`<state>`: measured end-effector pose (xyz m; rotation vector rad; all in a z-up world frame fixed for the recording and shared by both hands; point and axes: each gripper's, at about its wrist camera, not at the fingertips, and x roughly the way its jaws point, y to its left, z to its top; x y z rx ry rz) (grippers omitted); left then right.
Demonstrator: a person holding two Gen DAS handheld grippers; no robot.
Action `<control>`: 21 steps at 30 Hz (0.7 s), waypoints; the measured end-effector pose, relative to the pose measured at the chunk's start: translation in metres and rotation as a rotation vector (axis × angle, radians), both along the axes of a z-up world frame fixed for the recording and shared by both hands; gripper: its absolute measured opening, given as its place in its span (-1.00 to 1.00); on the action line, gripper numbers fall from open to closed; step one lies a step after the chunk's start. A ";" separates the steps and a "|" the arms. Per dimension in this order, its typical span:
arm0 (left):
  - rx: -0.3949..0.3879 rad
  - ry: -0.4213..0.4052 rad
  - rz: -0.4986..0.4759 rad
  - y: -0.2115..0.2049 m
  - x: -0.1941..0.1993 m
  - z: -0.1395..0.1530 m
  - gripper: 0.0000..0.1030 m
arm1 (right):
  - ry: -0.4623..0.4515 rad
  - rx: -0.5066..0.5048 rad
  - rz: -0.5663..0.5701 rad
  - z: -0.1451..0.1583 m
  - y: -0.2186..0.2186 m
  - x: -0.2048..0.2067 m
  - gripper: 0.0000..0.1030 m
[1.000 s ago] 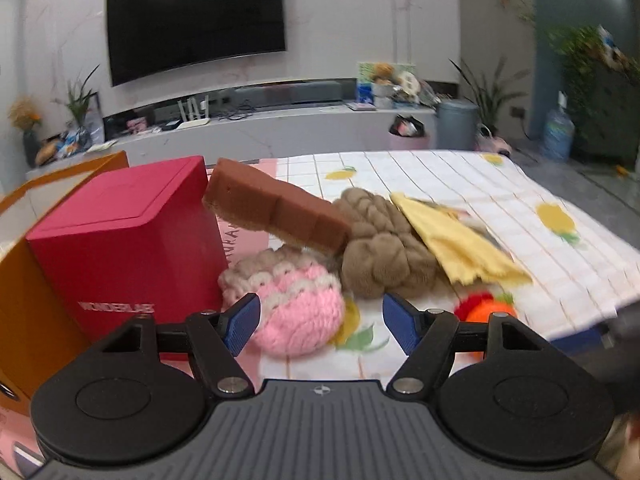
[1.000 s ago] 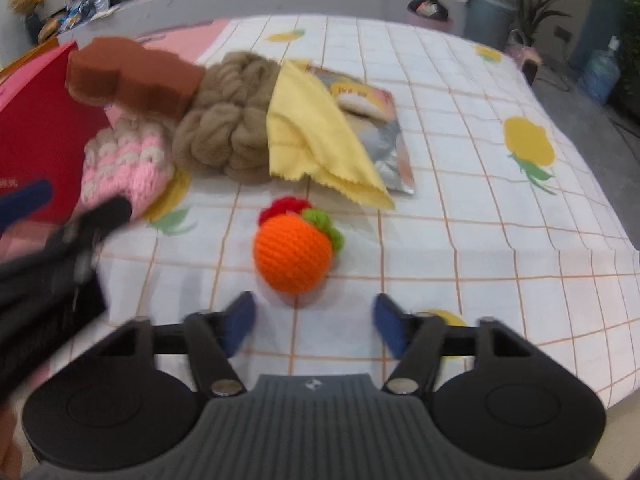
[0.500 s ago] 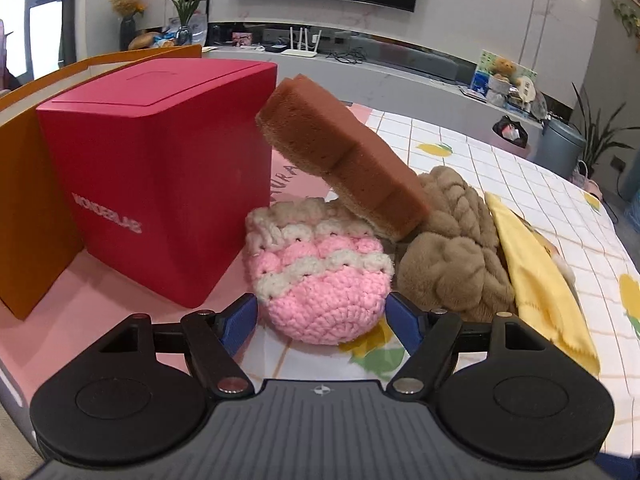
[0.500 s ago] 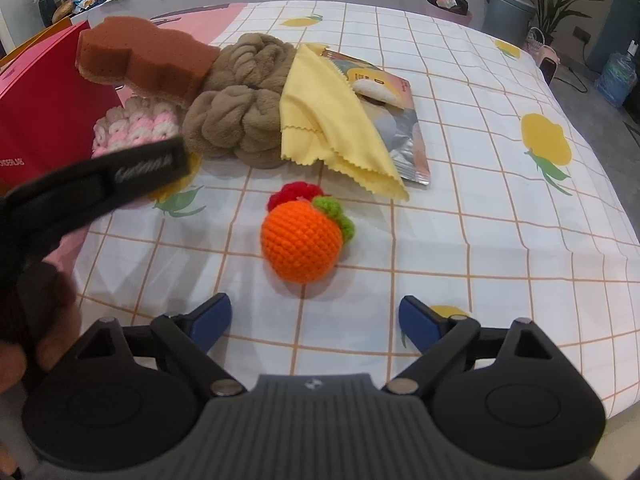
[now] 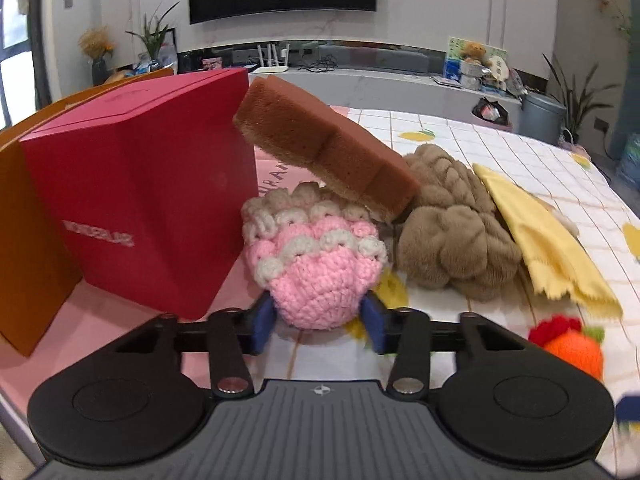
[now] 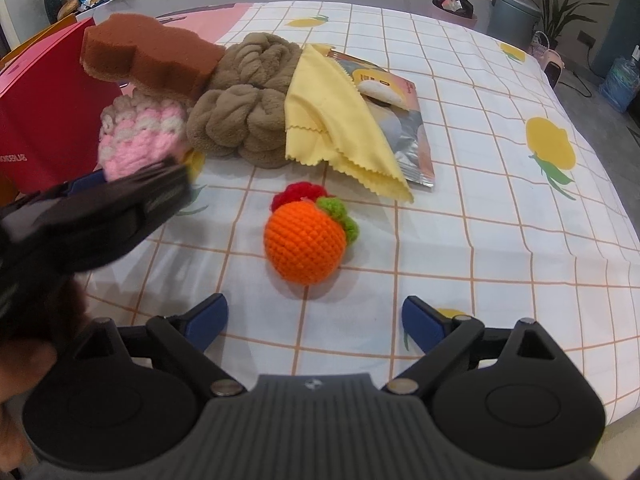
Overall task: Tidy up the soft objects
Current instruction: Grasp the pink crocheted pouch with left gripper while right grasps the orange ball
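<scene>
Yarn, light and squashy, so I pinch the pink crochet piece [image 5: 320, 276] low across its rounded end; my left gripper [image 5: 318, 320] has just been closing and its pads now press it. Pink with cream scalloped rows, beside the red box [image 5: 140, 208], under the brown sponge [image 5: 324, 152]. Right gripper [image 6: 314, 320] gapes, empty.

The left tool [image 5: 319, 322] points forward and downward, and its jaws have just been closing; its blue fingers [image 5: 262, 325] stand at either side of a pink crocheted piece [image 5: 320, 270], pressing its lower part. The right tool [image 6: 315, 320] tilts steeply down toward the surface [image 6: 500, 216] with its jaws spread wide, nothing between them. A hand [image 6: 24, 372] shows at the right view's left edge.
</scene>
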<state>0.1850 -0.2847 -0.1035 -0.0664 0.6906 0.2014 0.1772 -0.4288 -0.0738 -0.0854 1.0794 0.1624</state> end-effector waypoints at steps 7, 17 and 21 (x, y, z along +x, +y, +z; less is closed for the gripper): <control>0.053 0.100 -0.165 0.009 -0.019 0.013 -0.54 | -0.001 0.000 0.012 0.000 0.000 -0.001 0.80; 0.020 0.189 -0.400 0.044 -0.064 0.017 0.49 | -0.001 -0.002 0.015 0.000 0.000 -0.001 0.80; -0.024 0.158 -0.301 0.054 -0.067 0.022 0.69 | 0.005 -0.002 0.015 0.000 0.000 0.000 0.81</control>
